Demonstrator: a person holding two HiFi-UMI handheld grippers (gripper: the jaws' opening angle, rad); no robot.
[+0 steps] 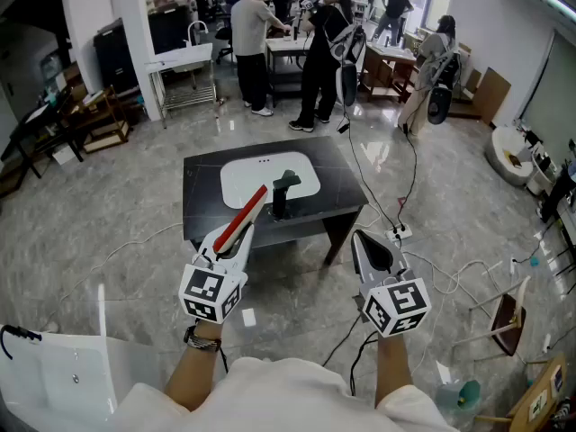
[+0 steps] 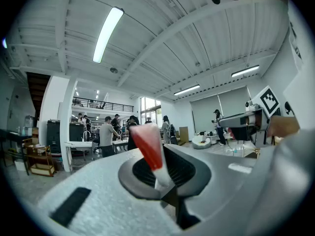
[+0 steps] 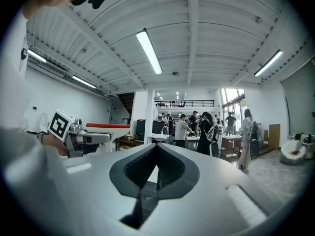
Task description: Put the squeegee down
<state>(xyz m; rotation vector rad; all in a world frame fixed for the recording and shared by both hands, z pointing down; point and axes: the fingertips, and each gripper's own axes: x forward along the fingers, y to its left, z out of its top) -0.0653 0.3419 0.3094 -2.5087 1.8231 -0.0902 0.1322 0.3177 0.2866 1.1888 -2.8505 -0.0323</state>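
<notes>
The squeegee point(image 1: 243, 218), red with a white edge, sticks out forward from my left gripper point(image 1: 232, 238), which is shut on it. It hovers level, in front of the near edge of a black table point(image 1: 200, 180). In the left gripper view the squeegee point(image 2: 147, 149) rises from between the closed jaws of the left gripper point(image 2: 166, 183). My right gripper point(image 1: 359, 238) is held level beside it, to the right, shut with nothing in it. The right gripper view shows the right gripper point(image 3: 156, 154) with its dark pads together, and the squeegee point(image 3: 107, 126) off to the left.
The black table carries a white sink basin point(image 1: 241, 176) and a dark faucet point(image 1: 283, 193). Cables and a power strip point(image 1: 399, 234) lie on the grey floor to the right. Several people point(image 1: 319, 43) stand at benches far behind. A white tub point(image 1: 54, 376) sits near left.
</notes>
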